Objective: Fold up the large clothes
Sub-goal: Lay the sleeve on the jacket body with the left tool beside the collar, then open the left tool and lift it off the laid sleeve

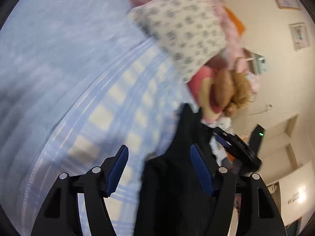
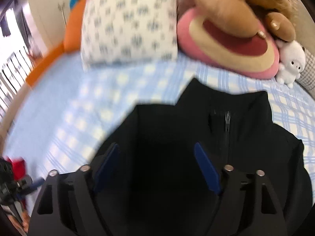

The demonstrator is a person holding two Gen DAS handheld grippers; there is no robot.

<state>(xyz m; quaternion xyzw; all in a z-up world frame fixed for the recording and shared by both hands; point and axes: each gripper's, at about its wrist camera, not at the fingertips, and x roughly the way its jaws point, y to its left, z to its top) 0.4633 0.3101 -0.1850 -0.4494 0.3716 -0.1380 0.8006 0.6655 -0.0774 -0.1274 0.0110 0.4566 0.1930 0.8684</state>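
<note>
While both handheld tools hover over a bed, a black zip-front garment (image 2: 226,129) lies spread on a blue-and-white checked sheet (image 2: 82,118), its stand-up collar pointing toward the pillows. Nearest the right wrist camera, the right gripper (image 2: 157,157) stands with its blue pads parted above the dark fabric, the cloth below and between them but not visibly pinched. In the left wrist view, the left gripper (image 1: 158,157) is likewise spread open; its right-hand pad overlaps the garment's edge while the other sits over bare sheet, and nothing is clamped. The pads there show a ridged, saw-toothed face on black plastic fingers.

The garment looks matte and smooth, with a thin metal zipper (image 2: 227,122) running down from the collar. The sheet is soft cotton-like weave, blurred by motion. Beyond it, a white pillow (image 2: 130,21) printed with small grey-blue motifs leans against an orange headboard panel (image 2: 59,47). Beside the pillow rests a round pink plush cushion (image 2: 232,45) with cream and dark red rings, a fuzzy tan stuffed toy (image 2: 254,5) on top, and a small white plush animal (image 2: 291,64) at the edge.

Farther off, cream walls (image 1: 265,39) carry two framed pictures (image 1: 299,36), and pale doors stand below.
</note>
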